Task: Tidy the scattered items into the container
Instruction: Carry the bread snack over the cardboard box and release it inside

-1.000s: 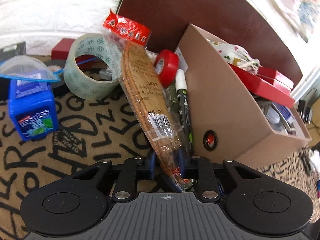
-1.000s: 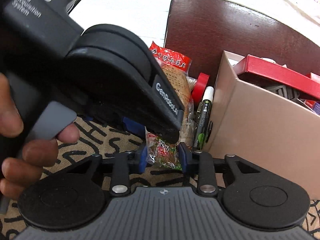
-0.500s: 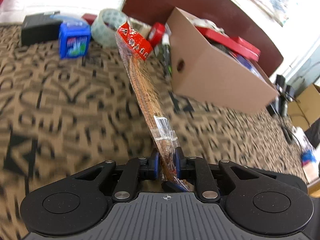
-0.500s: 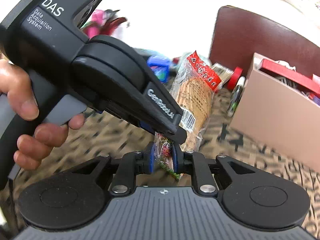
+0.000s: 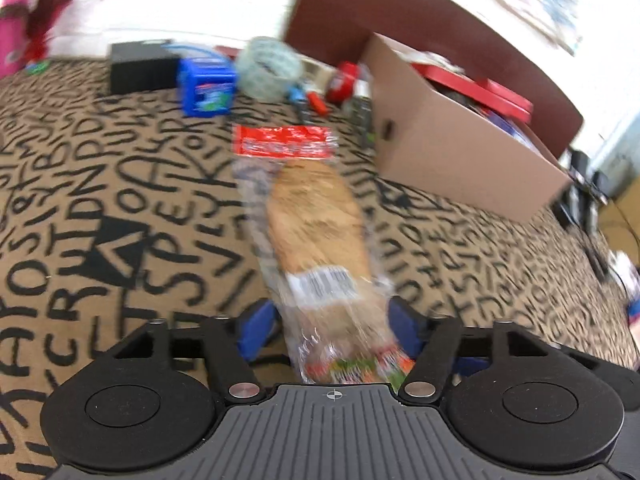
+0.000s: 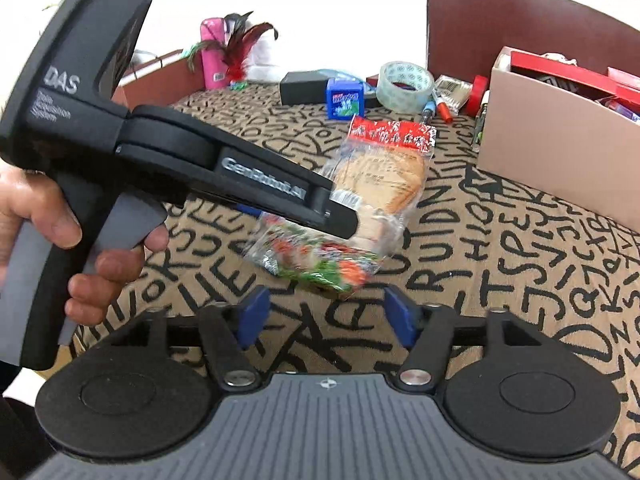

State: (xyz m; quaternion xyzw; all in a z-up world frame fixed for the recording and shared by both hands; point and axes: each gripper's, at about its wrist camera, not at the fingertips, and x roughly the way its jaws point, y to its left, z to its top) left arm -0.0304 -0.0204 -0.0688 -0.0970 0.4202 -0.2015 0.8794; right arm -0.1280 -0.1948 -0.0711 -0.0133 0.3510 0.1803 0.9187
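Observation:
A long clear snack packet [image 5: 316, 220] with a red top strip and a barcode label lies lengthwise on the letter-patterned tablecloth [image 5: 120, 200], blurred. Its lower end sits between the blue pads of my left gripper [image 5: 330, 330], whose jaws are opening and do not press on it. In the right wrist view the same packet [image 6: 380, 176] lies under the tip of the left gripper [image 6: 340, 222], held by a hand. My right gripper [image 6: 326, 316] is opening too, with nothing between its pads. The cardboard box [image 6: 560, 152], holding red boxes, stands at the right.
Loose items lie by the box: a clear tape roll [image 6: 406, 86], a blue mint box [image 6: 345, 98], a black box [image 6: 304, 88], markers [image 6: 436, 108], and a red tape roll [image 6: 478, 94]. A pink bottle [image 6: 214, 52] with feathers stands far left. A brown chair back [image 6: 520, 12] rises behind.
Both grippers pulled back from the box with the packet pinched at its lower end. Both sets of jaws have now spread wide and the packet has dropped flat onto the cloth.

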